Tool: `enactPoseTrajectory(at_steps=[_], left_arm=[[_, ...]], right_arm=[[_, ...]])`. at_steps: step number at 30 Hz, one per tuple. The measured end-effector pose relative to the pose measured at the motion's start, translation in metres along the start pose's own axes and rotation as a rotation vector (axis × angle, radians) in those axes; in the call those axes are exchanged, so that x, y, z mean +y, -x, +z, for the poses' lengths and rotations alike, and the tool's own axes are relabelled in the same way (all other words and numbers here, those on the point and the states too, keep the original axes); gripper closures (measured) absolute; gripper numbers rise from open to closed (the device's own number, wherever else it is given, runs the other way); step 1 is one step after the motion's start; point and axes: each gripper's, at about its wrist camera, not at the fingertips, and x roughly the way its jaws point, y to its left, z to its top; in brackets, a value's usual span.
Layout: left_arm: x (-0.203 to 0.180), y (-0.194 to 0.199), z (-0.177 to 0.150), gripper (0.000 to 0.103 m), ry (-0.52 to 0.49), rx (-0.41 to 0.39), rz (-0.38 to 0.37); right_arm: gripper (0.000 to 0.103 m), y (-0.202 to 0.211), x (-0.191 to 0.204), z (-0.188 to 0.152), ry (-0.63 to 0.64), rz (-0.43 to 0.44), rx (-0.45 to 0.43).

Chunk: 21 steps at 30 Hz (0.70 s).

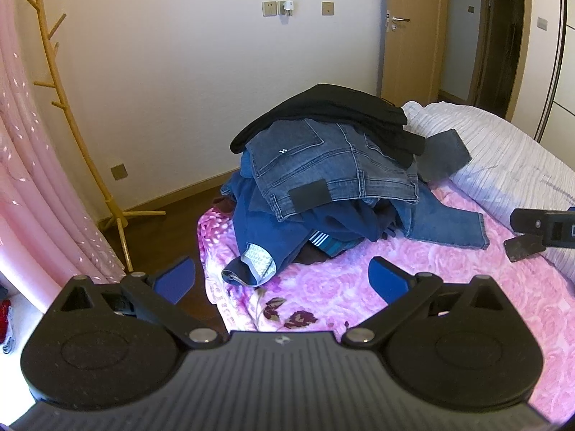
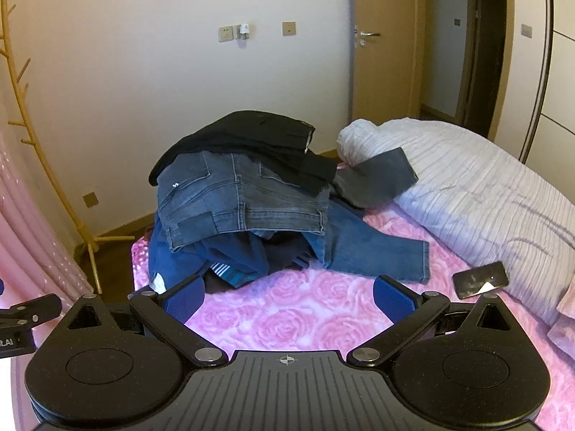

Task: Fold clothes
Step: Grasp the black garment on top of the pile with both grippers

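Clothes were all heaped in one pile (image 1: 323,176) at the far end of the bed, well ahead of both your grippers. On top sat a black garment (image 1: 323,111), under it a pair of grey-blue jeans (image 1: 323,168) with a dark patch on the leg, then darker blue stuff and another pair of blue jeans (image 2: 377,248) with one leg stretched out flat toward the right. A striped bit (image 2: 222,271) poked out near the bottom.

Your left gripper (image 1: 282,280) had its jaws spread wide with nothing between them. It hovered over the near corner of the pink rose blanket (image 1: 359,287), and the closest piece of the pile, a blue cuff with a patterned lining (image 1: 257,260), lay just past the tips, between them in the left wrist view.

Your right gripper (image 2: 287,300) was the same deal: jaws wide apart, empty, above bare blanket, with the pile ahead and a bit to the left.

Off to the right a dark phone (image 2: 479,280) lay next to the pale striped duvet (image 2: 467,186). A wooden coat stand (image 1: 72,115) stood by the wall.
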Motion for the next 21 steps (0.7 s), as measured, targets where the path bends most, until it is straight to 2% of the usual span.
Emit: enactPoseTrajectory(at_steps=[6,12,16,21], left_arm=[[0.003,0.000,0.007,0.002,-0.019,-0.018,-0.016],[0.023,-0.034,0.032,0.002,-0.104,-0.053,-0.008],[0.045,-0.084,0.056,0.002,-0.152,-0.080,-0.029],[0.080,-0.182,0.094,0.002,-0.257,-0.116,-0.057]], right_arm=[[0.001,-0.002,-0.012,0.001,-0.007,0.016,-0.010],[0.001,-0.009,-0.021,0.020,-0.002,0.029,-0.154],[0.001,-0.039,-0.012,0.041,0.111,-0.015,-0.187],[0.001,-0.099,0.008,0.076,0.275,-0.017,-0.206]])
